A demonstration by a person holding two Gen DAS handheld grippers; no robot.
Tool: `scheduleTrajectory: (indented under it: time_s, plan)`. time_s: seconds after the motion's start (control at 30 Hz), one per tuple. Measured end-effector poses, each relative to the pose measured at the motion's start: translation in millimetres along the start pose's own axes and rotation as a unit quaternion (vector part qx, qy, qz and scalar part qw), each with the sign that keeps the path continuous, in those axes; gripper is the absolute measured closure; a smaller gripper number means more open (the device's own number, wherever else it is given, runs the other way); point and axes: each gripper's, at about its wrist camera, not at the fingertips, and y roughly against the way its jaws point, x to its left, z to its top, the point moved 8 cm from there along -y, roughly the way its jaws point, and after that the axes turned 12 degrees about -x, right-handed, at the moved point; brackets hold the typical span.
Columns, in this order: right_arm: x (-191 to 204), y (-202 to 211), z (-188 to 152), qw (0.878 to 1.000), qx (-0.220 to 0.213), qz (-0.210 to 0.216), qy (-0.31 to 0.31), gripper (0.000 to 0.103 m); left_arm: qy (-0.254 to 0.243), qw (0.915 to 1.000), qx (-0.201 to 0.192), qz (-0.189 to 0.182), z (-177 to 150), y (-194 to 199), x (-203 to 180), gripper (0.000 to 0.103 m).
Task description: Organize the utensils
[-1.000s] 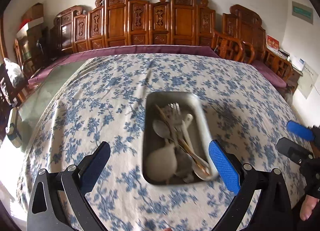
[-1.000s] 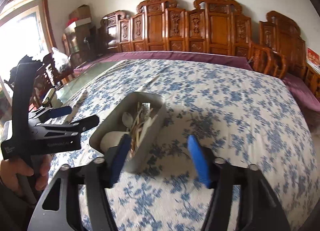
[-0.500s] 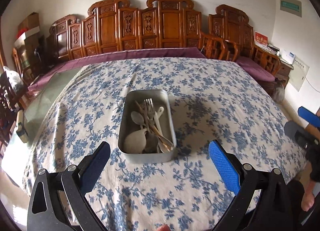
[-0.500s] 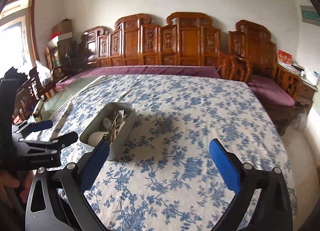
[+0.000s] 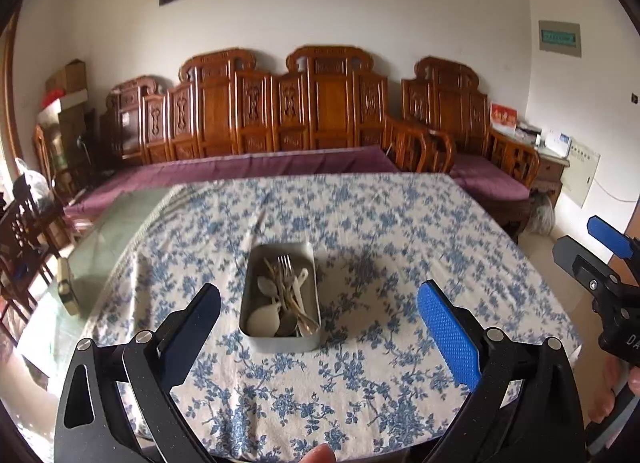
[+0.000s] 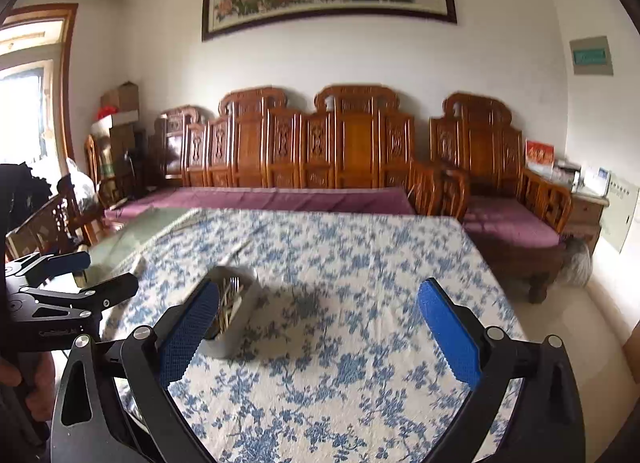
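From the left wrist view, your left gripper point(image 5: 318, 327) has its fingers spread wide with nothing between them, hanging above the near part of the desk point(image 5: 420, 247). The metal tray point(image 5: 280, 337) sits near the middle of the floral cloth, just beyond the fingers. In it lie a fork point(image 5: 286, 271), pale spoons point(image 5: 262, 319) and thin chopstick-like sticks, all piled and overlapping. Expect them to be light, stiff and slick; the metal ones will likely slide under the pads. Take each by its handle, mid-length, across the narrow side, and lift a top piece first so the pile does not drag along. The pale spoons could be brittle if ceramic; that cannot be told here.

From the right wrist view, your right gripper point(image 6: 318, 327) is also fully spread and empty. The tray shows just behind its left finger point(image 6: 188, 327), blurred, on the left of the desk, with handles poking above the rim.
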Motion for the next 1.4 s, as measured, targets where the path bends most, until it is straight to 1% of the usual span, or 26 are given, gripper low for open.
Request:
scheduleTrajectory:
  time_s: [0.17, 0.33, 0.63, 1.4]
  plan:
    - [3.7, 19.1, 23.4, 1.0, -0.028, 0.001, 0.0, 0.003, 0.0, 0.9997, -0.025, 0.006, 16.4, 26.0, -0.1, 0.008]
    - [5.4, 29.2, 31.9, 0.999, -0.04, 0.0, 0.003, 0.003, 0.004, 0.9992, -0.039, 0.013, 27.1, 43.3, 2.7, 0.008]
    - [4.5, 31.2, 31.3, 0.999, -0.038, -0.001, -0.001, 0.003, 0.013, 0.9989, -0.043, 0.012, 28.5, 50.8, 5.7, 0.008]
    - [7.4, 25.6, 26.6, 1.0, -0.03, -0.002, 0.0, 0.003, 0.014, 0.9988, -0.044, 0.015, 24.3, 51.6, 7.3, 0.008]
